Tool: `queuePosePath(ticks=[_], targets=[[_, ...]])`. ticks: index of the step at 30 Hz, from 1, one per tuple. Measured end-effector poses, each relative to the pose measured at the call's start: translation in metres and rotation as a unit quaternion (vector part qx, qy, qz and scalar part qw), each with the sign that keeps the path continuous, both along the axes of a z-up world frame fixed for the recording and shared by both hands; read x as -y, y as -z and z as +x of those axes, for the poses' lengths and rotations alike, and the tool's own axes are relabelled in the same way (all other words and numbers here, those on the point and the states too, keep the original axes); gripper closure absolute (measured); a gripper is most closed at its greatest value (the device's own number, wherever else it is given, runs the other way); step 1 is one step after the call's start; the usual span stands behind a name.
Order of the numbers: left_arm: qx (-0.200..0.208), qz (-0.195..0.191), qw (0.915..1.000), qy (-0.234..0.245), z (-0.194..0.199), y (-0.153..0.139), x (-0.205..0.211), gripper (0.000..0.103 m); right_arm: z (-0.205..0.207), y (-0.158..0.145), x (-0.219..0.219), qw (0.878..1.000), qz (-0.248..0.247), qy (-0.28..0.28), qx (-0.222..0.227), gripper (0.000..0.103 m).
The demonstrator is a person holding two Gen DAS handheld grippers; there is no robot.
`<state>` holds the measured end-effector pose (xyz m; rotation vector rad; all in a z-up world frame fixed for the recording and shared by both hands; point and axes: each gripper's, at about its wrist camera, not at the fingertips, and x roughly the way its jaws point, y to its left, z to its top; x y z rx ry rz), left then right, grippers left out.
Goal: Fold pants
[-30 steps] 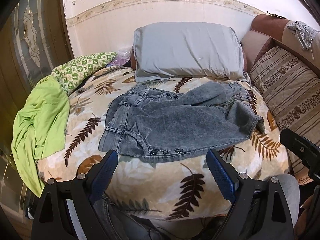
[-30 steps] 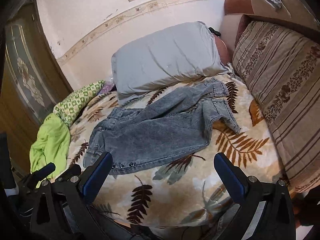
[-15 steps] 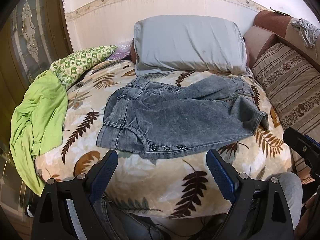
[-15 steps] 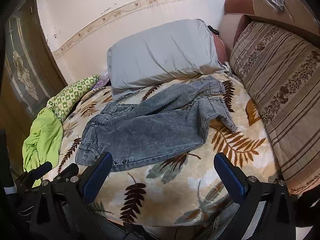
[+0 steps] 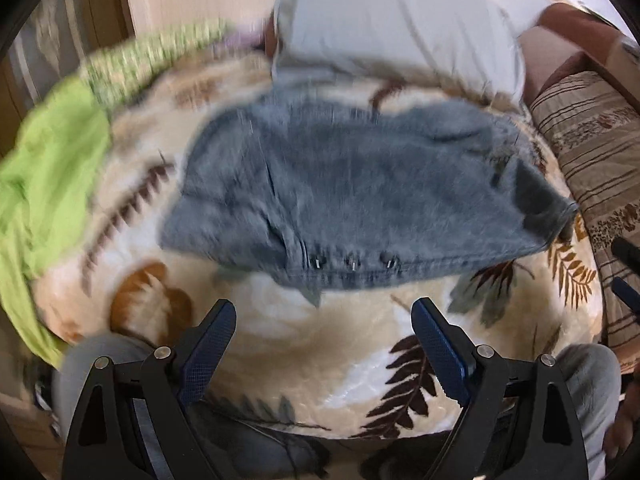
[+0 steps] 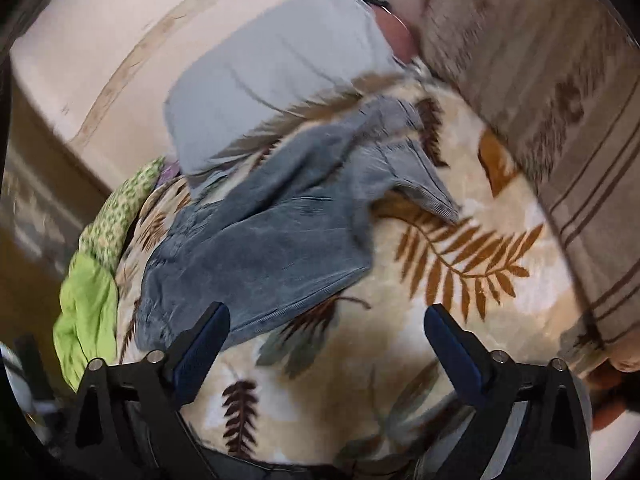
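Denim pants (image 5: 360, 192) nearer now; right gripper (image 6: 326, 314) jaws just narrowing, empty.

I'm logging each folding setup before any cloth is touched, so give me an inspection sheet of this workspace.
Surface: leaf-print blanket covering a bed, soft and uneven.
Job's things: grey denim pants lying rumpled and unfolded, one leg cuff turned over at the right.
Clutter: grey pillow at the pants' far edge; lime green cloth and green patterned cushion at the left.
Grippers: left gripper and right gripper both open, nothing between the fingers; the right's jaws have just been closing slightly.
Cables: nothing seen.
Surroundings: striped cushion along the right, wall behind; views blurred.
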<state>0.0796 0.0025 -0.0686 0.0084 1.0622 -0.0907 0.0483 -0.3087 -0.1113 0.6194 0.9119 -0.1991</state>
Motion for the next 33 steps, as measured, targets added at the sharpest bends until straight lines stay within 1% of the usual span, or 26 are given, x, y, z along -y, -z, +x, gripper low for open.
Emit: queuePosePath(ticks=[1,3,5,6,8,9,10,11,13,14,15,16,17,18,19,20,21,22,23,25,26,28,29,31,32,33], targets=[[-0.021,-0.012,0.9997,-0.005,0.009,0.012,-0.004,0.014,0.006,0.01,0.012,1.0,0.021,0.009,-0.006,0.009],[-0.062,-0.046,0.9969,-0.013,0.025,0.036,-0.011,0.019,0.019,0.028,0.034,0.998,0.058,0.024,-0.015,0.012],[-0.09,-0.081,0.9925,-0.017,0.042,0.052,-0.017,0.019,0.031,0.042,0.053,0.995,0.09,0.038,-0.02,0.013],[-0.1,-0.103,0.9894,-0.021,0.049,0.059,-0.019,0.02,0.04,0.05,0.065,0.992,0.115,0.048,-0.015,0.013],[-0.113,-0.145,0.9826,-0.03,0.063,0.069,-0.023,0.02,0.051,0.059,0.08,0.987,0.145,0.065,-0.007,0.013],[-0.117,-0.159,0.9796,-0.038,0.071,0.072,-0.024,0.019,0.057,0.064,0.086,0.985,0.154,0.075,-0.008,0.013],[-0.117,-0.166,0.978,-0.046,0.078,0.075,-0.025,0.018,0.063,0.07,0.092,0.983,0.161,0.084,-0.013,0.013],[-0.117,-0.173,0.9767,-0.051,0.083,0.078,-0.026,0.014,0.07,0.075,0.097,0.982,0.167,0.091,-0.015,0.013],[-0.119,-0.187,0.9729,-0.066,0.098,0.082,-0.025,0.013,0.083,0.085,0.104,0.978,0.184,0.097,-0.015,0.016],[-0.121,-0.182,0.9727,-0.078,0.107,0.086,-0.023,0.012,0.088,0.089,0.107,0.976,0.191,0.102,-0.014,0.022],[-0.125,-0.175,0.9728,-0.087,0.114,0.09,-0.022,0.013,0.093,0.091,0.108,0.976,0.19,0.106,-0.018,0.037],[-0.129,-0.165,0.9728,-0.099,0.122,0.094,-0.021,0.013,0.1,0.094,0.109,0.977,0.18,0.111,-0.029,0.048],[-0.129,-0.15,0.9738,-0.112,0.128,0.097,-0.019,0.022,0.105,0.096,0.11,0.979,0.164,0.116,-0.044,0.075],[-0.127,-0.125,0.9762,-0.124,0.132,0.098,-0.019,0.047,0.105,0.096,0.11,0.98,0.144,0.124,-0.057,0.09],[-0.122,-0.093,0.9789,-0.136,0.135,0.097,-0.02,0.062,0.104,0.094,0.111,0.981,0.131,0.129,-0.061,0.09],[-0.116,-0.089,0.9793,-0.141,0.137,0.096,-0.024,0.076,0.098,0.087,0.11,0.983,0.11,0.134,-0.058,0.093],[-0.113,-0.106,0.9774,-0.144,0.138,0.098,-0.032,0.081,0.092,0.079,0.11,0.985,0.091,0.134,-0.054,0.094],[-0.118,-0.126,0.9745,-0.143,0.138,0.101,-0.04,0.082,0.088,0.073,0.109,0.987,0.075,0.134,-0.053,0.094],[-0.124,-0.14,0.9723,-0.14,0.138,0.101,-0.046,0.083,0.078,0.059,0.106,0.989,0.045,0.131,-0.047,0.094],[-0.132,-0.145,0.9718,-0.13,0.133,0.097,-0.054,0.085,0.063,0.046,0.1,0.991,0.028,0.12,-0.041,0.094],[-0.126,-0.138,0.9746,-0.123,0.126,0.092,-0.056,0.085,0.054,0.04,0.097,0.992,0.017,0.121,-0.045,0.094],[-0.108,-0.112,0.9821,-0.105,0.115,0.083,-0.057,0.085,0.038,0.033,0.086,0.992,-0.016,0.111,-0.06,0.093],[-0.106,-0.097,0.9845,-0.101,0.11,0.082,-0.056,0.085,0.031,0.036,0.082,0.991,-0.03,0.107,-0.077,0.091],[-0.115,-0.064,0.9864,-0.099,0.104,0.096,-0.055,0.085,0.026,0.051,0.08,0.986,-0.031,0.111,-0.121,0.085],[-0.124,-0.052,0.986,-0.099,0.106,0.106,-0.056,0.084,0.026,0.07,0.079,0.98,-0.033,0.103,-0.166,0.079],[-0.126,-0.05,0.9863,-0.093,0.107,0.112,-0.057,0.083,0.025,0.083,0.08,0.975,-0.032,0.095,-0.196,0.078]])
